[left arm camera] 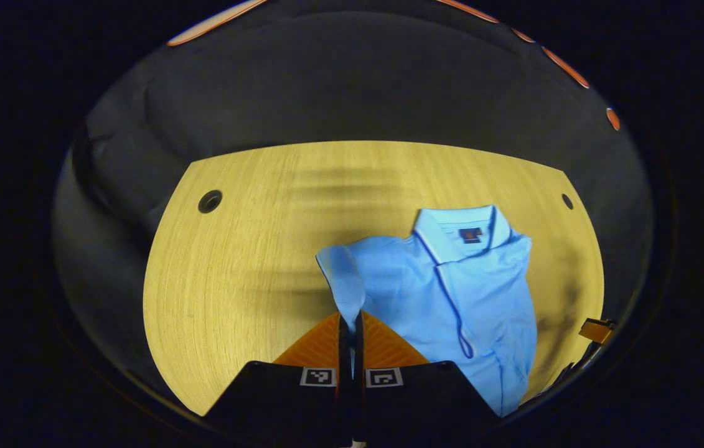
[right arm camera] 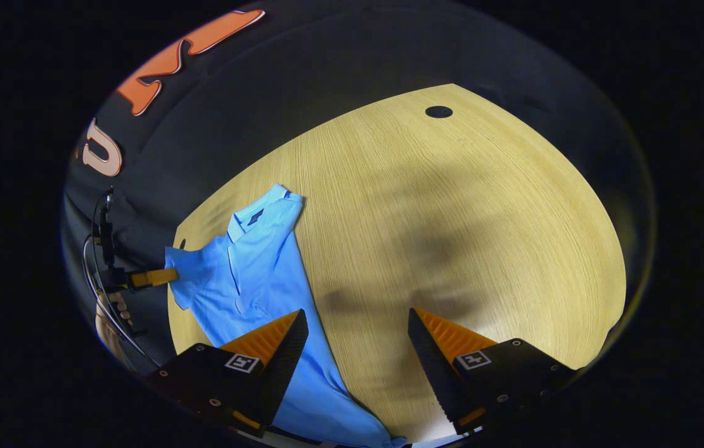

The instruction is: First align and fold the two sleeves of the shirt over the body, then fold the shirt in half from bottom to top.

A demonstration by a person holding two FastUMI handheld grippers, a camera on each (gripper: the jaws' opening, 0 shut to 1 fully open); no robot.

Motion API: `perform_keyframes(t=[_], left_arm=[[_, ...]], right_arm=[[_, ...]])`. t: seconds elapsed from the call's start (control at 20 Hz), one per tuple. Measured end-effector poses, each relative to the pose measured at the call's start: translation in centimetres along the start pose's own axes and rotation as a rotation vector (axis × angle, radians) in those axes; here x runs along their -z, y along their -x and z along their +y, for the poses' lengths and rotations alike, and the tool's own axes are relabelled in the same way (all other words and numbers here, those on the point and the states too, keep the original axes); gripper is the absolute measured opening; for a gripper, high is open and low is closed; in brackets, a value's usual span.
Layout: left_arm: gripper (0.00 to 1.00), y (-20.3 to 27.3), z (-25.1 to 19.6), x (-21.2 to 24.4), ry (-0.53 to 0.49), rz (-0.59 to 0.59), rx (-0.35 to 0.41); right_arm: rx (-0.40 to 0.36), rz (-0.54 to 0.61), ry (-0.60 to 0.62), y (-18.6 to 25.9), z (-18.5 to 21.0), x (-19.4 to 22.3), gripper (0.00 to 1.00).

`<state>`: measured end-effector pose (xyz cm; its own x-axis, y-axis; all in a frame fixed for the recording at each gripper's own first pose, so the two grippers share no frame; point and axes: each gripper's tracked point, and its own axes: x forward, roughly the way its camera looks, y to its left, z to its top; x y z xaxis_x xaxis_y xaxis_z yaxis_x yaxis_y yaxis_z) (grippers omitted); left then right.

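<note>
A light blue polo shirt (left arm camera: 476, 292) lies face up on the wooden table (left arm camera: 246, 261), collar (left arm camera: 460, 233) toward the far side. My left gripper (left arm camera: 352, 318) is shut on the shirt's left sleeve (left arm camera: 344, 280), which is pulled up off the table toward me. The shirt's right edge runs straight. In the right gripper view the shirt (right arm camera: 252, 274) lies at the left, and the left gripper (right arm camera: 168, 275) pinches the sleeve there. My right gripper (right arm camera: 356, 323) is open with nothing in it, over bare wood just right of the shirt's lower body. It also shows at the edge (left arm camera: 596, 330) of the left gripper view.
The table has round cable holes at its far corners (left arm camera: 210, 201) (left arm camera: 567, 200) (right arm camera: 439, 112). Black cloth walls close in the far side. A hand (right arm camera: 112, 314) and cables sit behind the left gripper. Wide bare wood (right arm camera: 482, 236) stretches right of the shirt.
</note>
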<state>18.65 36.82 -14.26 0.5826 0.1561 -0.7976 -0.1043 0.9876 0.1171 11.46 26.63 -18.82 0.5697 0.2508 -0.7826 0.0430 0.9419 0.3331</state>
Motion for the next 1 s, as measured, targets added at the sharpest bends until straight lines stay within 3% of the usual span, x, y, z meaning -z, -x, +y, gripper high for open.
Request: perform_keyframes(t=[0.15, 0.55, 0.85, 1.0], left_arm=[[0.04, 1.3, -5.1, -1.0, -0.043, -0.006, 0.072], [0.04, -1.3, -16.6, 0.0, -0.107, 0.078, 0.19], [0.06, -3.3, -21.0, 1.1, -0.106, 0.112, 0.218], [0.13, -3.3, -22.5, 2.1, -0.089, 0.133, 0.258]], right_arm=[[0.004, -0.005, -0.002, 0.8, -1.0, 0.2, 0.99], [0.045, -0.017, -0.055, 2.8, -5.1, 1.4, 0.99], [0.071, -0.009, -0.08, 3.7, -7.1, 2.7, 0.99], [0.08, -0.001, -0.077, 3.3, -7.1, 3.2, 0.99]])
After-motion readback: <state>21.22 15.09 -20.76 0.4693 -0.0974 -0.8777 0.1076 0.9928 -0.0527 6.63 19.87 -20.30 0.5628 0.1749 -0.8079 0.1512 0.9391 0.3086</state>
